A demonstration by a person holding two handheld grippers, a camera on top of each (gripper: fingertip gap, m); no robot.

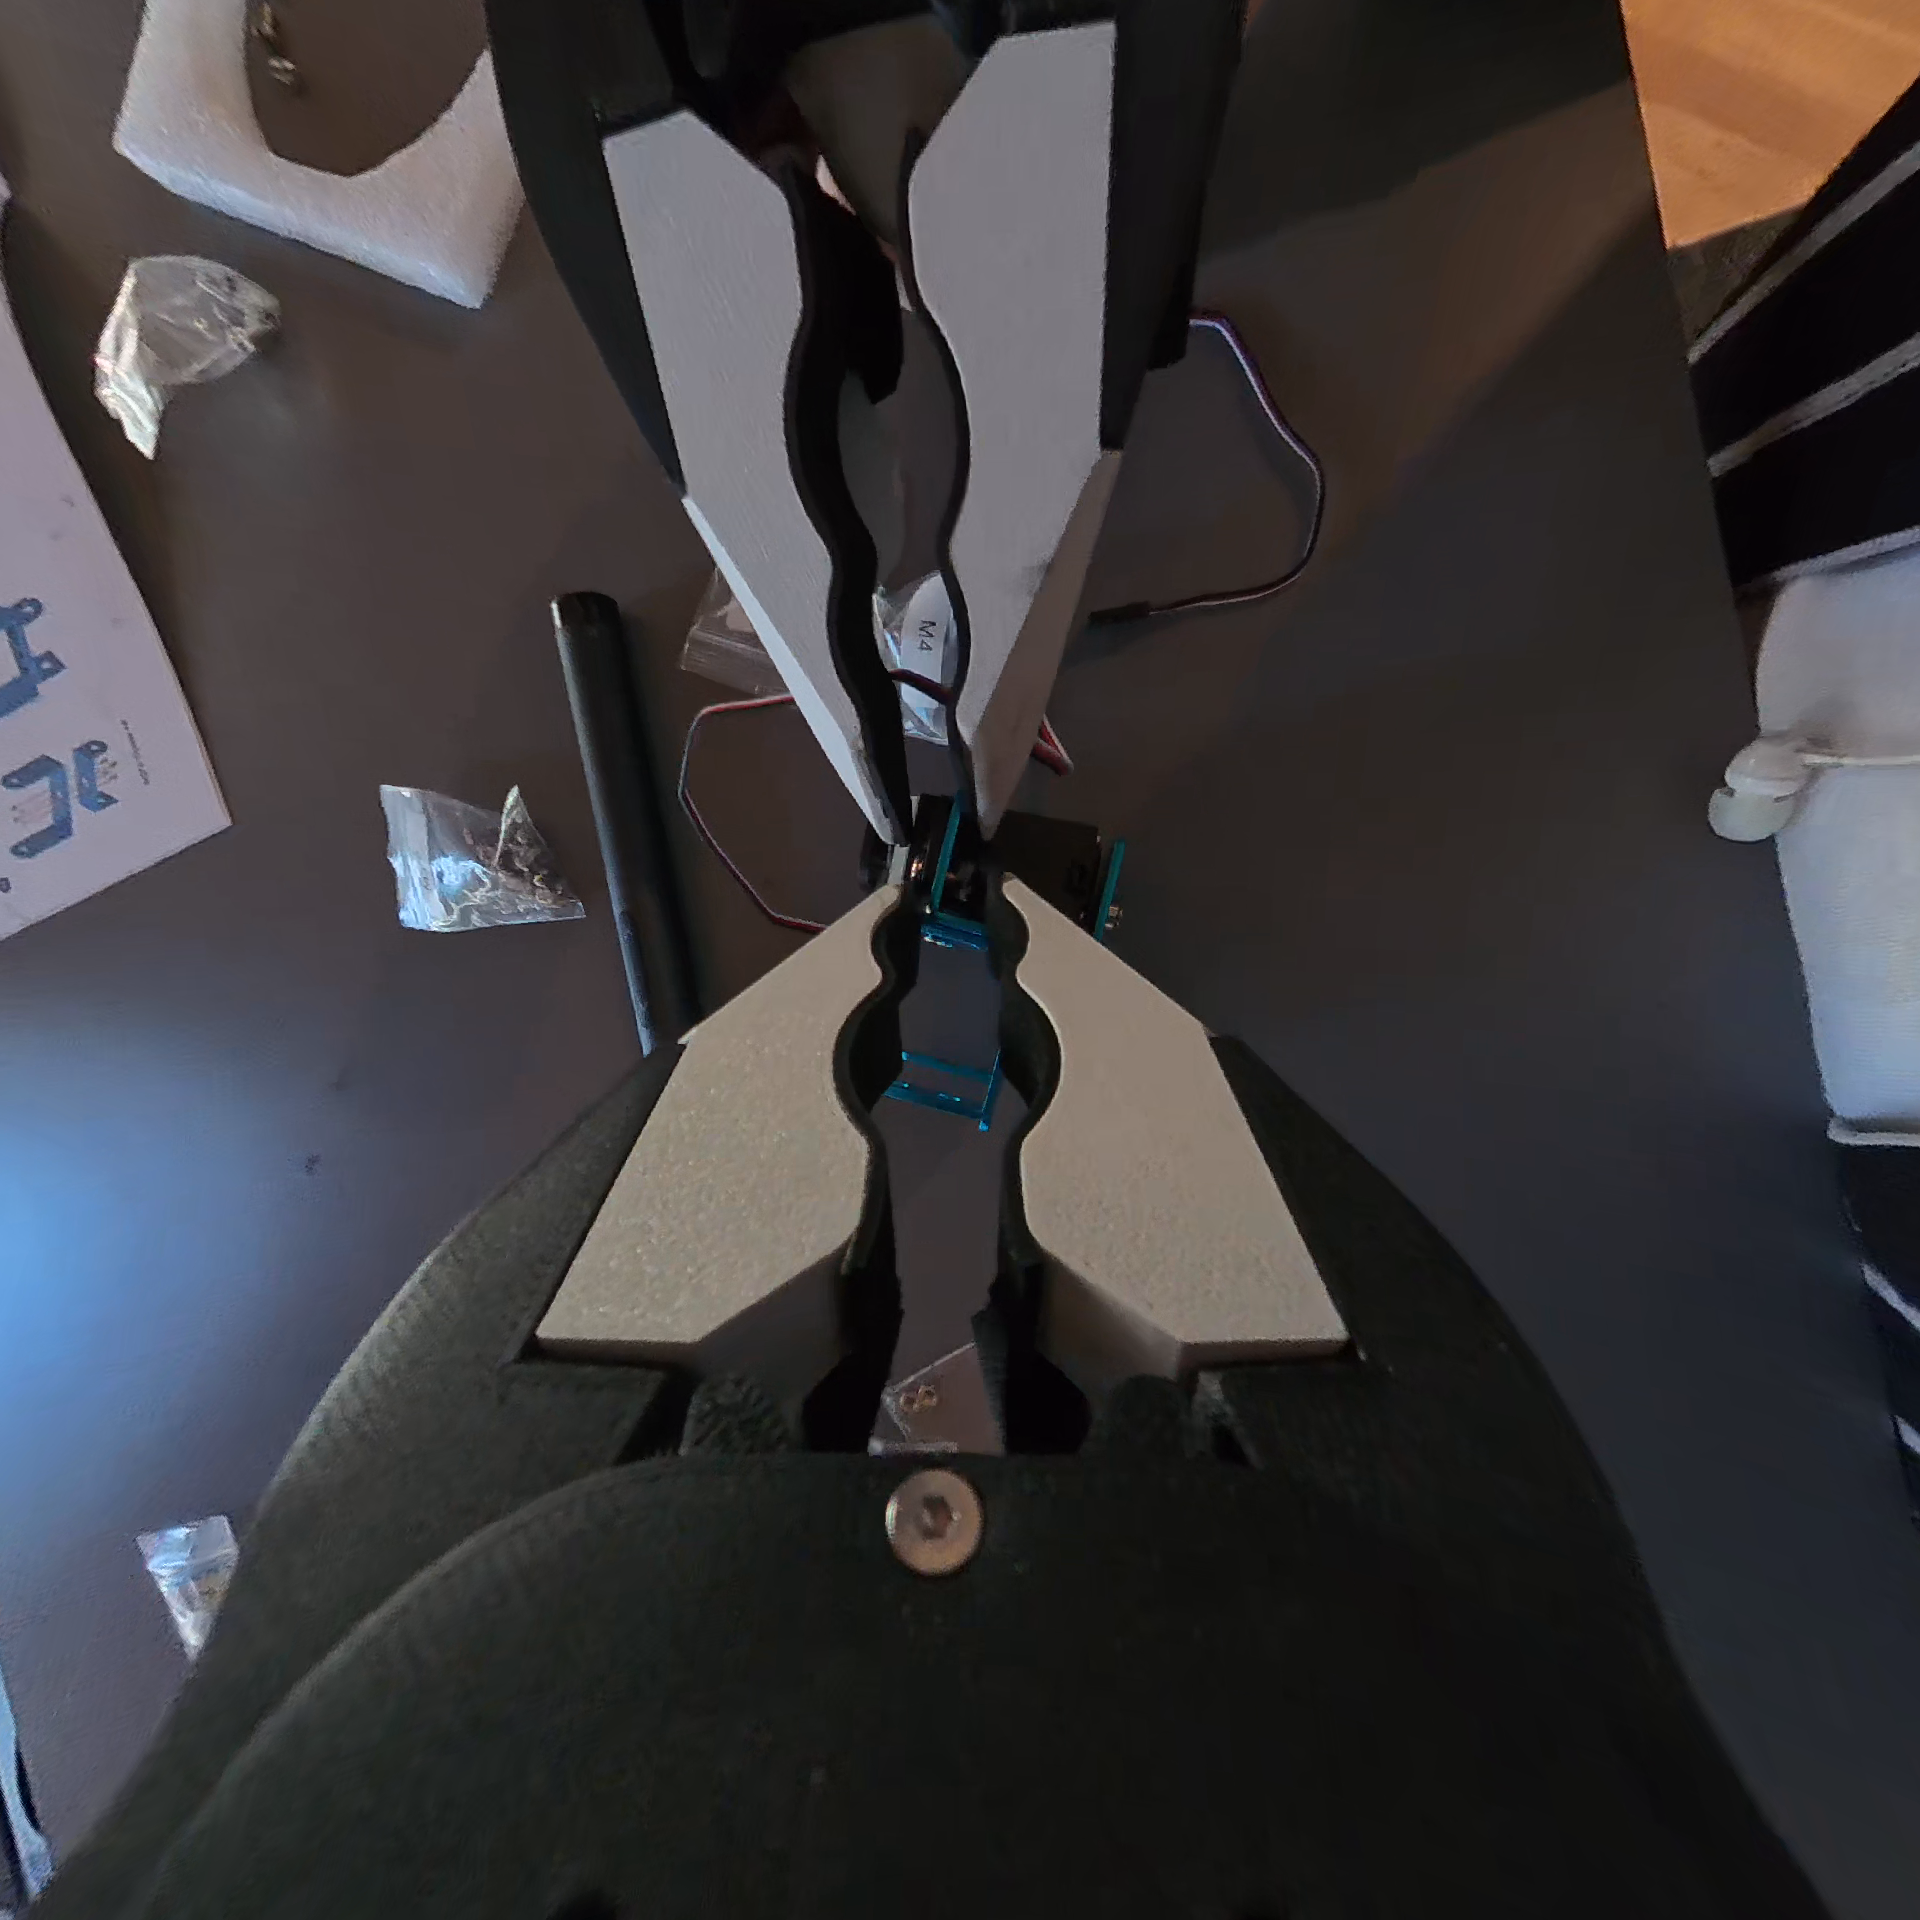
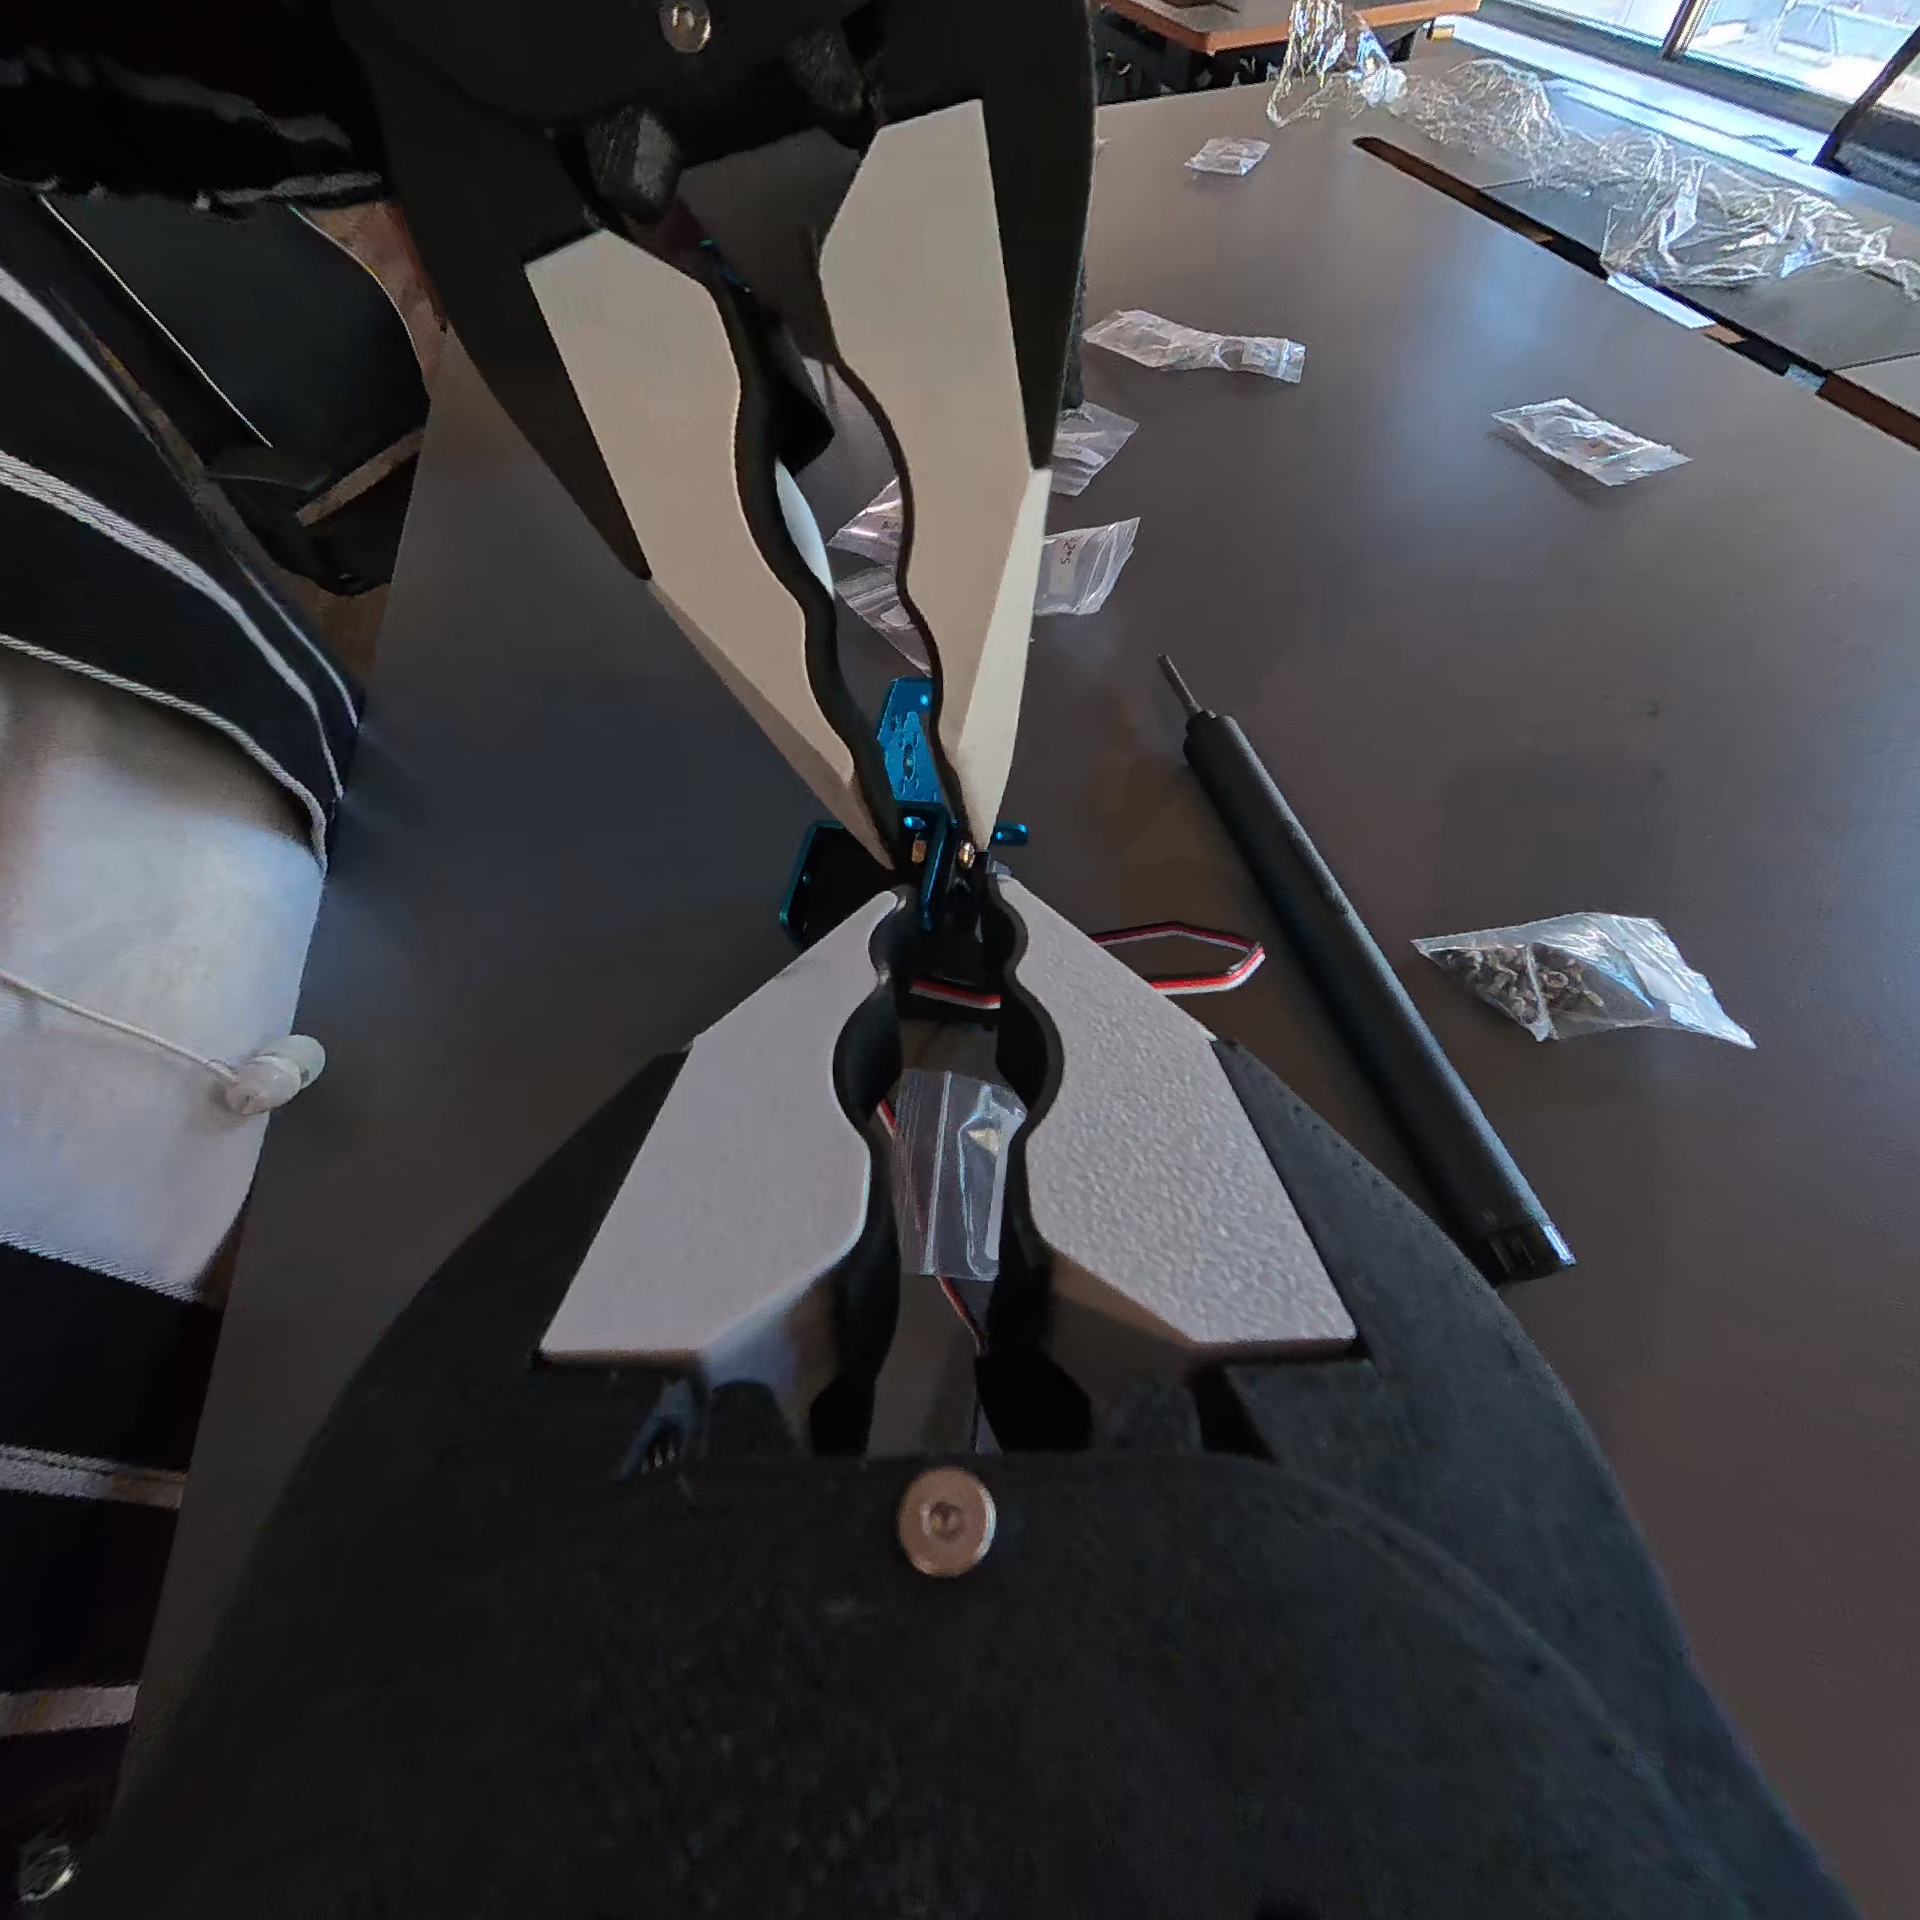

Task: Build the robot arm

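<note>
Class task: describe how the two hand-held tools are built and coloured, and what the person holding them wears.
Each tool, left tool and right tool, has a rough black printed body with one silver hex screw, and two pale grey wedge fingers edged with wavy black pads. The person wears a dark garment with white stripes.

Workshop table (image 2: 1455, 727) (bagged screws (image 2: 1558, 971), screwdriver (image 2: 1361, 997)).

Two grippers, left gripper (image 1: 951, 894) and right gripper (image 2: 940, 883), meet on one blue bracket assembly (image 2: 914, 769). Beside it lie one black rod-shaped tool (image 2: 1361, 977) and one foam block (image 1: 312, 145). At least six clear small bags (image 2: 1579, 977) surround it on the worktop (image 2: 1455, 623).
</note>
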